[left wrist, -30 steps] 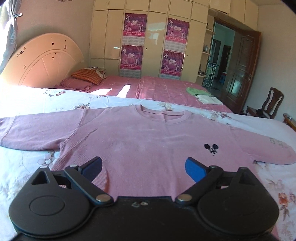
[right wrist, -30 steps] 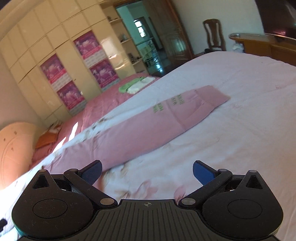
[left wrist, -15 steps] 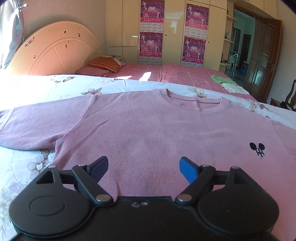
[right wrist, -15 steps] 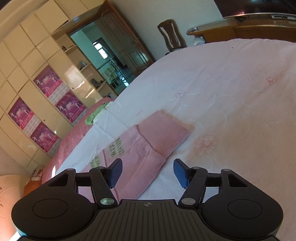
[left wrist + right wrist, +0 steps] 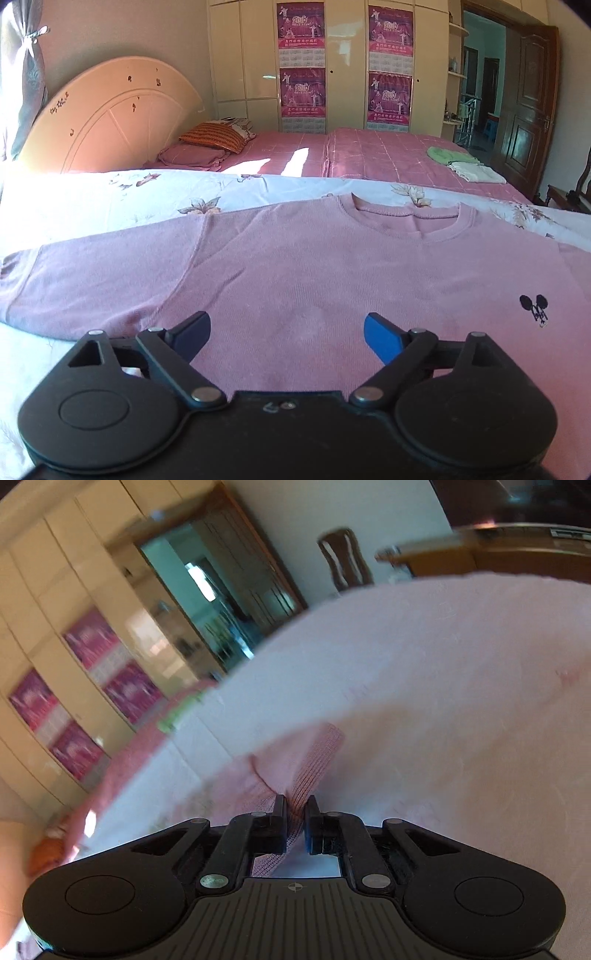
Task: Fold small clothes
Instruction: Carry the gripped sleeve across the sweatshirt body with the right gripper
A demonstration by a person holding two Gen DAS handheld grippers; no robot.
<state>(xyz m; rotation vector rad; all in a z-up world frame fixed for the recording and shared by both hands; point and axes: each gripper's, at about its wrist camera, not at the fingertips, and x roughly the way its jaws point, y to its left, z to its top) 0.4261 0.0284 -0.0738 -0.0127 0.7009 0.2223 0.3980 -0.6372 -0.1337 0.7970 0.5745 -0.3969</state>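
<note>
Since a second ago my right tongs (image 5: pixel 294 814) have been closing and now pinch the cuff (image 5: pixel 310 760) of the pink sweater (image 5: pixel 295 273), which lies flat on the bed (image 5: pixel 92 199). Left tongs (image 5: pixel 286 328) stay spread over its lower part, holding nothing. I judge the knit is light, soft and stretchy, so cuff and hem are good places to hold.

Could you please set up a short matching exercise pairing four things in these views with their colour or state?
Things:
1. left gripper
2. right gripper
3. pink sweater
4. striped pillow

States:
A. spread flat on the floral bedspread
B. orange, on the far bed
C. jaws wide apart, nothing between them
D. jaws just closed on the sleeve cuff

Pairs: 1-C, 2-D, 3-A, 4-B
</note>
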